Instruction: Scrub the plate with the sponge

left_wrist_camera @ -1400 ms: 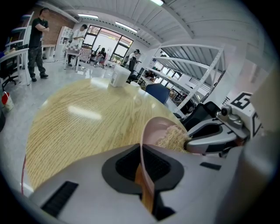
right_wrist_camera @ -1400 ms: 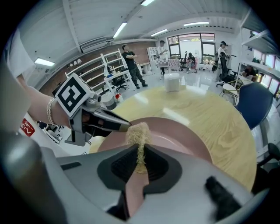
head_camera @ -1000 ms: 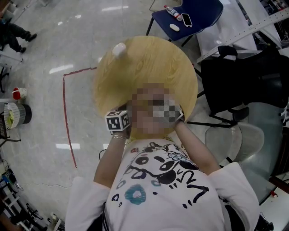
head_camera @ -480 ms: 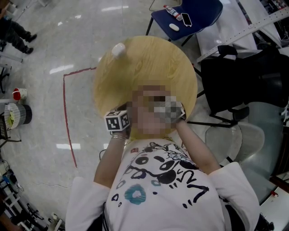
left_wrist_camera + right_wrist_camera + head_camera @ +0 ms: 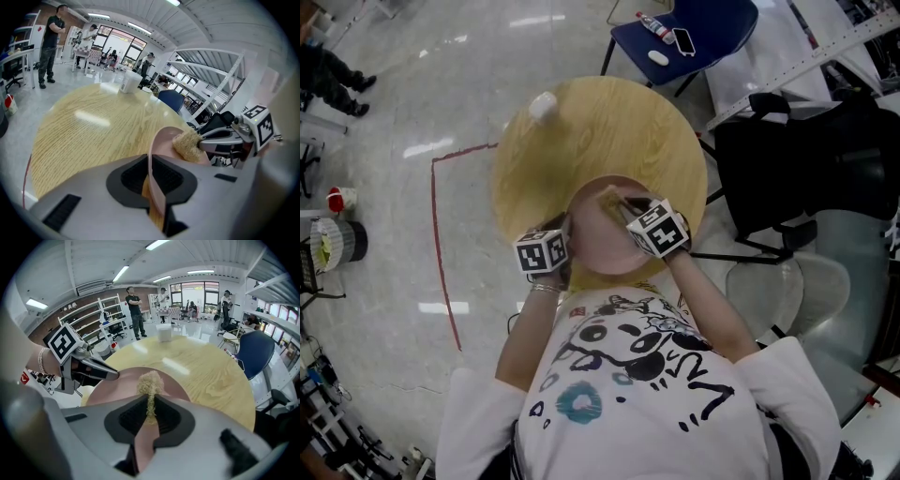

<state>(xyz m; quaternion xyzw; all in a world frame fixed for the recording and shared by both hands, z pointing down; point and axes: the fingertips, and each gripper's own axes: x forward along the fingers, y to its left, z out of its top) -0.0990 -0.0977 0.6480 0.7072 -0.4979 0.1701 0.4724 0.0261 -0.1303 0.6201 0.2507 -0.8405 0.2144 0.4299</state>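
A pink plate is held tilted over the near edge of the round wooden table. My left gripper is shut on its left rim. In the left gripper view the rim runs edge-on between the pads of the left gripper. My right gripper is shut on a tan fibrous sponge that rests against the plate's face. In the right gripper view the sponge sticks out past the right gripper onto the plate, and the left gripper comes in from the left.
A white cup stands at the table's far edge. Behind the table is a blue chair with a bottle and a phone on it. Black bags and a chair stand to the right. People stand far off.
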